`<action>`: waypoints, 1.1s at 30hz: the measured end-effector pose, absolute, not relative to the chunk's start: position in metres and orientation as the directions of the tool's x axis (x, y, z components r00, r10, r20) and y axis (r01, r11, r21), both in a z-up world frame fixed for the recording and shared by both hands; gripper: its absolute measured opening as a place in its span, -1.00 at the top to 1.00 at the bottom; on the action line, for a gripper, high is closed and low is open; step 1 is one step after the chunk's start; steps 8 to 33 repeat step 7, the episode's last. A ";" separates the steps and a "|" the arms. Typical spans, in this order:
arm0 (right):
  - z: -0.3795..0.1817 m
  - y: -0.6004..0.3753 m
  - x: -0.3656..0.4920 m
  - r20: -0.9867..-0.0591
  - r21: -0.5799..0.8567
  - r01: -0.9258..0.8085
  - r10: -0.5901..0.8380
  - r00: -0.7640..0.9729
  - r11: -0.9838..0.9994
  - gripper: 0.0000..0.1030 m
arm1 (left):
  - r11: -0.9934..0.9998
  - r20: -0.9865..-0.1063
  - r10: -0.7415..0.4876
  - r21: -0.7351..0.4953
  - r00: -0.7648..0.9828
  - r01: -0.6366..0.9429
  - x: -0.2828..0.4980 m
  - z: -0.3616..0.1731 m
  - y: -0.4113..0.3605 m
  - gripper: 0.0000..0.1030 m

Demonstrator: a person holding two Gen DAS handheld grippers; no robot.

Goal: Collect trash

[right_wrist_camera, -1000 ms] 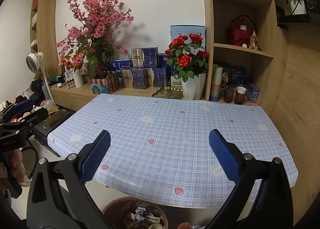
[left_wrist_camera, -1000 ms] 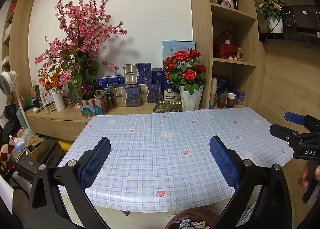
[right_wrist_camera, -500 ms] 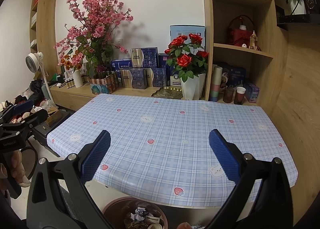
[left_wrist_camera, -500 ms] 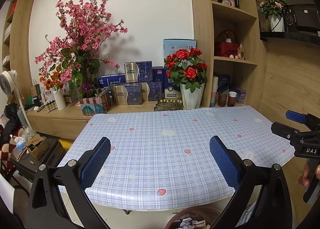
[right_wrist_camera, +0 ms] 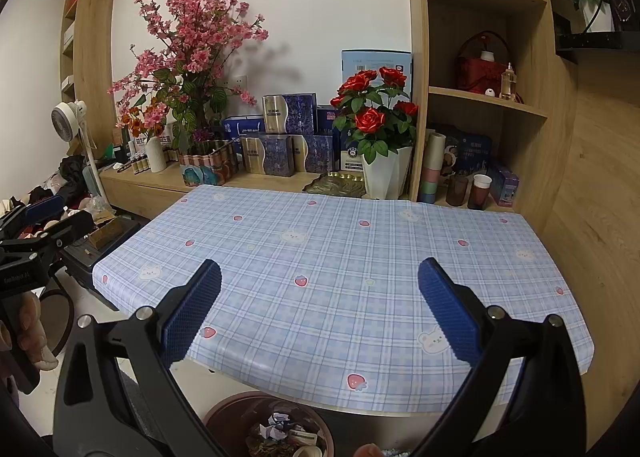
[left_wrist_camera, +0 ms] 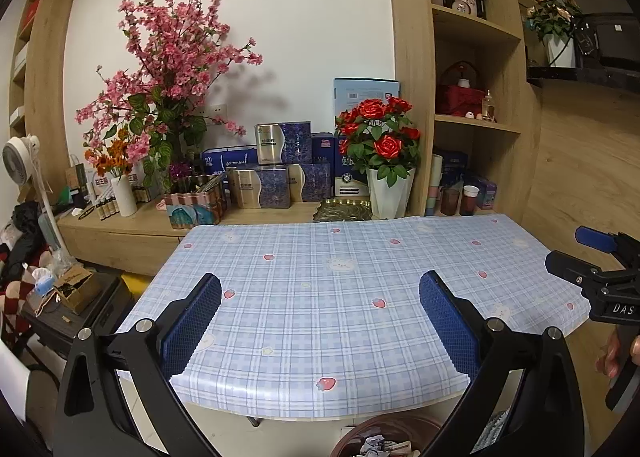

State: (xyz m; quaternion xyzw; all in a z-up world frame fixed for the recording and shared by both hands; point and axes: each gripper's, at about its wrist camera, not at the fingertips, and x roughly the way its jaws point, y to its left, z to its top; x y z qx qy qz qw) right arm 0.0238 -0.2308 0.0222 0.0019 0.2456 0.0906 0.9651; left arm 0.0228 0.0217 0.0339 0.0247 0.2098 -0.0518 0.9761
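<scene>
Two grippers in my feeds, both held off the near edge of the table [right_wrist_camera: 340,257], which carries a blue plaid cloth with strawberries and bears. Largest beyond the table: wooden shelving [right_wrist_camera: 484,97] at its far right corner, then the pink blossom arrangement [right_wrist_camera: 192,57] past its far left. Red roses in a white pot [right_wrist_camera: 380,161] stand at its far edge. Under the near edge, the brown trash bin [right_wrist_camera: 240,413] holds crumpled paper [right_wrist_camera: 280,423]. Left gripper [left_wrist_camera: 320,321]: fingers spread wide, nothing between. Right gripper [right_wrist_camera: 320,315]: same, wide and empty.
</scene>
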 end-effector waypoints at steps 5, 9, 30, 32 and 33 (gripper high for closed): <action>0.023 -0.230 0.024 -0.472 0.046 -0.175 0.175 0.864 0.984 -0.89 | 0.995 -0.413 -0.075 0.033 0.908 0.097 0.023 0.034 0.024 -0.88; 0.023 -0.230 0.024 -0.472 0.046 -0.173 0.174 0.864 0.984 -0.89 | 0.995 -0.414 -0.066 0.035 0.908 0.089 0.023 0.034 0.024 -0.88; 0.023 -0.230 0.024 -0.472 0.046 -0.173 0.174 0.864 0.984 -0.89 | 0.995 -0.414 -0.066 0.035 0.908 0.089 0.023 0.034 0.024 -0.88; 0.023 -0.230 0.024 -0.472 0.046 -0.173 0.174 0.864 0.984 -0.89 | 0.995 -0.414 -0.066 0.035 0.908 0.089 0.023 0.034 0.024 -0.88; 0.023 -0.230 0.024 -0.472 0.046 -0.173 0.174 0.864 0.984 -0.89 | 0.995 -0.414 -0.066 0.035 0.908 0.089 0.023 0.034 0.024 -0.88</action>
